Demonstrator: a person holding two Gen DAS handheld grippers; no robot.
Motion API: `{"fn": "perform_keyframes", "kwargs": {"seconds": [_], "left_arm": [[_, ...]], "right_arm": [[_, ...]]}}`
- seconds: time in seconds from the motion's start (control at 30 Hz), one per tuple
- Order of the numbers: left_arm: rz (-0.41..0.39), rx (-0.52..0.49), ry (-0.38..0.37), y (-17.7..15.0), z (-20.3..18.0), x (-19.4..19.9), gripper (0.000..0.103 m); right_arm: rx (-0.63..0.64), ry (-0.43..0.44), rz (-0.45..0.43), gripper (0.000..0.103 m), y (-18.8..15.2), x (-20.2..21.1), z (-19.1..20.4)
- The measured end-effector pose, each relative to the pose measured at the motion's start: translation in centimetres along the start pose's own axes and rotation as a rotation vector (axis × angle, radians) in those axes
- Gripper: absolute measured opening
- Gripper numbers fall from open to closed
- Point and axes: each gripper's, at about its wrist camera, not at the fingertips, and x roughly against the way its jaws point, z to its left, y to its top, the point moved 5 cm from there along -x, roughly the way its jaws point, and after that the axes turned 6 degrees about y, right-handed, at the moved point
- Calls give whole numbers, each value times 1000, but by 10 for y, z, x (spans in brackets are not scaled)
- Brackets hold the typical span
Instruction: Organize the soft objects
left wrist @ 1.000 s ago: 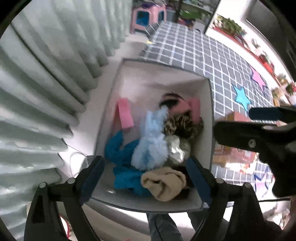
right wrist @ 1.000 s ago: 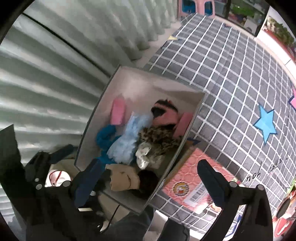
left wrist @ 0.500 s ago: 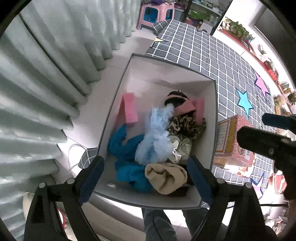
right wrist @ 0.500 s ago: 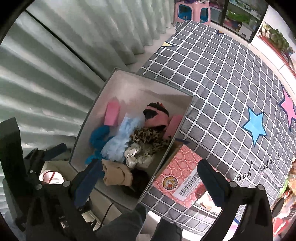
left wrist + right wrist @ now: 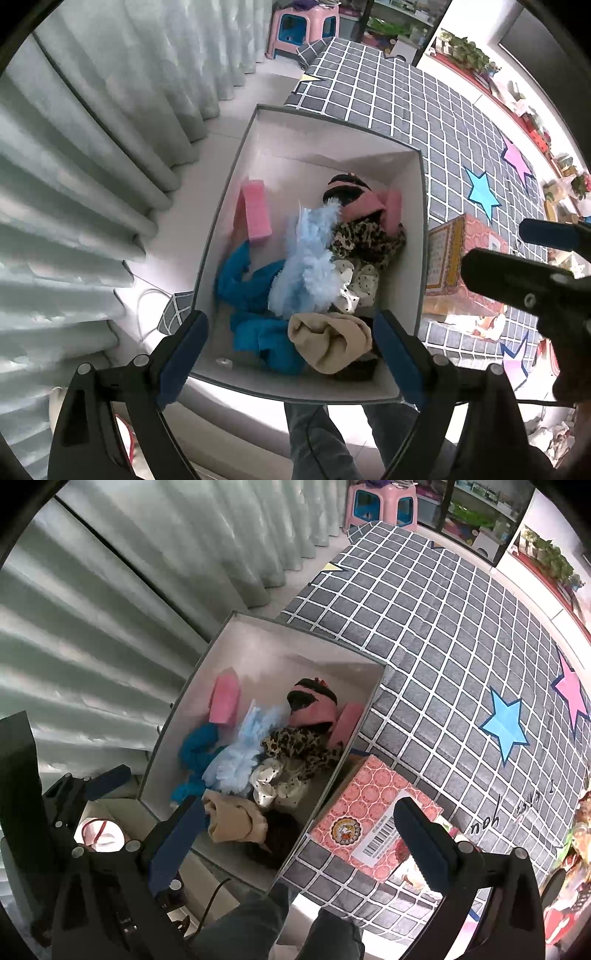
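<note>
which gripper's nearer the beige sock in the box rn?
Left. The left gripper hangs open right above the beige sock; the right gripper is off to the side, over the box edge and the red carton.

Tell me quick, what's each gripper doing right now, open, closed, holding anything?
Left gripper: open, holding nothing, above the storage box.
Right gripper: open, holding nothing.

Left gripper (image 5: 290, 354): black frame, two long arms ending in blue padded fingers (image 5: 181, 354), round silver screws along the arms. Right gripper (image 5: 295, 834) is the same build, black with blue pads and silver screw heads at the joints. Below them the person's legs (image 5: 325, 439) show in grey-blue jeans, seams visible down the fabric.
</note>
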Motion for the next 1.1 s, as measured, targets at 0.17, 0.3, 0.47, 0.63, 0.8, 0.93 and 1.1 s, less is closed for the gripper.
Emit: {"fn": "perform_keyframes", "kwargs": {"seconds": [0.17, 0.3, 0.47, 0.63, 0.8, 0.93, 1.1], "left_arm": [[-4, -9, 1, -2, 0, 2, 93], [-2, -23, 1, -3, -1, 2, 93], [-6, -32, 6, -4, -2, 4, 93], [-4, -28, 7, -4, -1, 4, 93], [4, -31, -1, -5, -1, 4, 93], [5, -31, -4, -6, -1, 4, 93], [-2, -14, 1, -6, 3, 4, 93]], "right_arm": [[-1, -5, 3, 103, -1, 0, 1], [-7, -4, 3, 103, -5, 1, 2], [-12, -4, 3, 103, -8, 1, 3], [-15, -4, 1, 103, -9, 1, 3], [-19, -6, -1, 103, -10, 2, 3], [-23, -8, -3, 103, -11, 3, 4], [-22, -9, -4, 103, -12, 3, 5]]}}
